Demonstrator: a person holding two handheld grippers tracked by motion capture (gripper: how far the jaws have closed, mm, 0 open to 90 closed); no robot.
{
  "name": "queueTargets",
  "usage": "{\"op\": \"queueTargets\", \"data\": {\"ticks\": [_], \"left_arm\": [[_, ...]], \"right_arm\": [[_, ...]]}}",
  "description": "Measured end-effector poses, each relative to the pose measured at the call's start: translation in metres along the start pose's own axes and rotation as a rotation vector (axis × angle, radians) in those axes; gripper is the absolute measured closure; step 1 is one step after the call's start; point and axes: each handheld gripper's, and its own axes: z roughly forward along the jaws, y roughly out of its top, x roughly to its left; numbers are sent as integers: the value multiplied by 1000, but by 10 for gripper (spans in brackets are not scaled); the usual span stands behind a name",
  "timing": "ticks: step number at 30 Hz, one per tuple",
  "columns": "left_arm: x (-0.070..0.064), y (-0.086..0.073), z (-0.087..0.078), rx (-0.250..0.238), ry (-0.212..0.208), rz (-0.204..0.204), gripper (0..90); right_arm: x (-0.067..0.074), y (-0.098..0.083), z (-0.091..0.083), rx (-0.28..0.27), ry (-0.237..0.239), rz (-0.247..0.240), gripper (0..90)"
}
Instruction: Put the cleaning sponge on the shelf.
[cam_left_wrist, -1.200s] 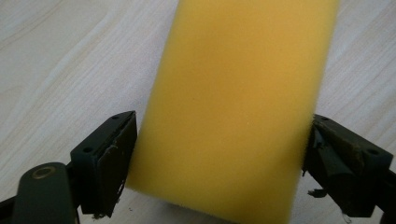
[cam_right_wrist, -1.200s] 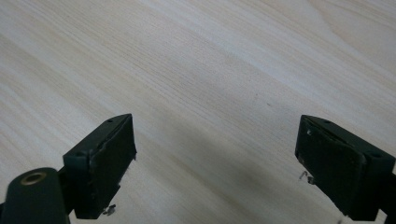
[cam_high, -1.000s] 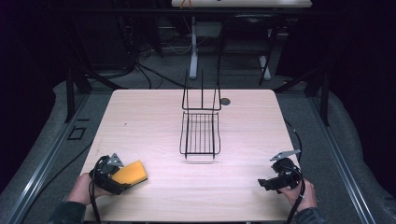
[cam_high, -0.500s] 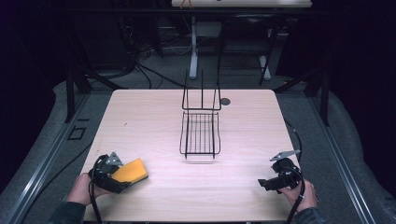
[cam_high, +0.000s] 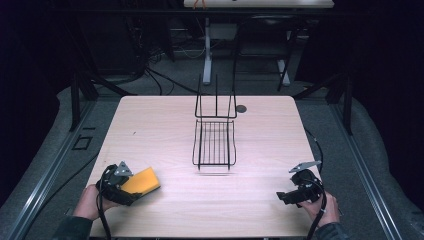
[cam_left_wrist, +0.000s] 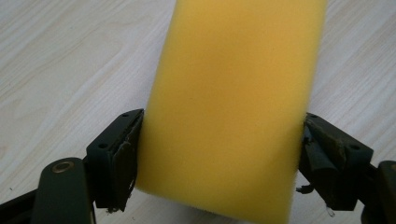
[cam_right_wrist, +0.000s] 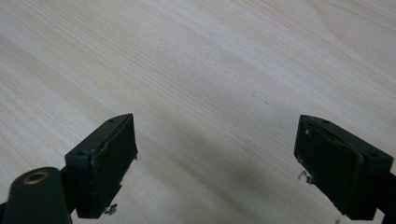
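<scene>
A yellow sponge (cam_high: 141, 181) lies flat on the wooden table (cam_high: 160, 130) near its front left corner. My left gripper (cam_high: 131, 191) is shut on the sponge (cam_left_wrist: 229, 107), one black jaw pressed against each long side, and most of the sponge sticks out ahead of the jaws. A hand holds that gripper from the table's front edge. My right gripper (cam_high: 283, 196) rests low at the front right, held by the other hand. In the right gripper view its jaws (cam_right_wrist: 215, 158) stand wide open over bare wood.
A black wire rack (cam_high: 215, 142) stands in the middle of the table, its upright back towards the far edge. A small dark disc (cam_high: 241, 108) sits just behind it to the right. Dark floor, cables and table legs surround the table.
</scene>
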Motion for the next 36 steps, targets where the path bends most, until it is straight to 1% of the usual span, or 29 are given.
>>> {"op": "queueTargets", "data": {"ticks": [3,7,10,13,14,18,24,28,30,36], "left_arm": [[-2,2,-1,0,0,-5,217],[-6,5,-1,-1,2,15,216],[-9,7,-1,1,3,20,216],[-9,10,-1,-1,10,16,217],[-10,11,-1,-3,11,11,217],[-11,12,-2,-14,16,15,218],[-14,17,-4,-29,21,10,220],[-17,21,-4,-24,30,12,220],[-18,22,-5,-25,33,14,220],[-20,28,-8,-45,44,5,221]], "right_arm": [[0,0,0,0,2,-1,125],[0,0,0,1,-1,-1,125],[0,0,0,-2,-1,0,126],[0,0,1,4,-7,-2,126],[0,0,0,13,-7,-5,126],[0,0,1,5,-6,-1,127],[0,0,1,15,-9,-6,128],[0,0,1,12,-4,-1,128],[0,0,1,13,-10,-8,128],[0,0,2,15,-5,-5,128]]}}
